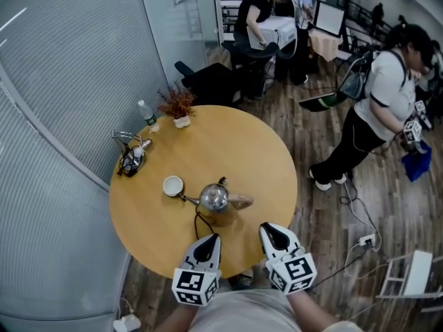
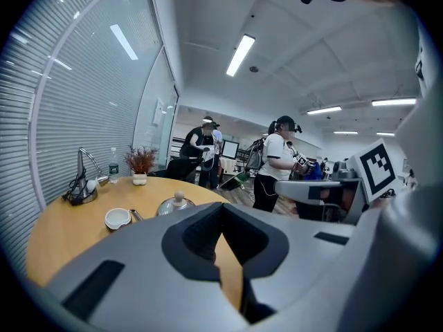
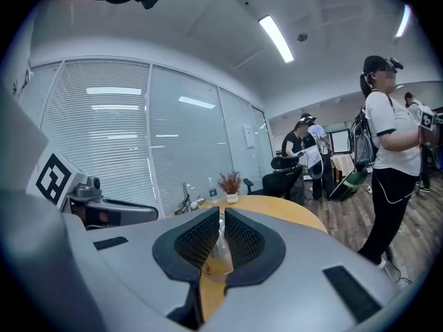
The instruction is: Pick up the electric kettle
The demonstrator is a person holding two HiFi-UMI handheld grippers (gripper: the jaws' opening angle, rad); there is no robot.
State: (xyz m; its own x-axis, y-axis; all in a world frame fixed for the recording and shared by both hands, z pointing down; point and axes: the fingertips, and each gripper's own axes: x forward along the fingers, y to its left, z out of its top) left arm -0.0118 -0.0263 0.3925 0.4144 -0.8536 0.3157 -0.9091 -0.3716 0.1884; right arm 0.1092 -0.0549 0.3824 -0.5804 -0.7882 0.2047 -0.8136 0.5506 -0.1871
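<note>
The kettle stands upright on the table, between the table's centre and its near edge. The left gripper and the right gripper hover over the table's near edge, with jaws closed together and empty. An approach with the jaws unopened would likely shove the kettle across the table. The cord may snag during lifting.

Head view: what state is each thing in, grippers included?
electric kettle, upright, lid on, not held
white cup, upright, looks empty
water bottle, upright
left gripper, jaws together, nothing between them
right gripper, jaws together, nothing between them
</note>
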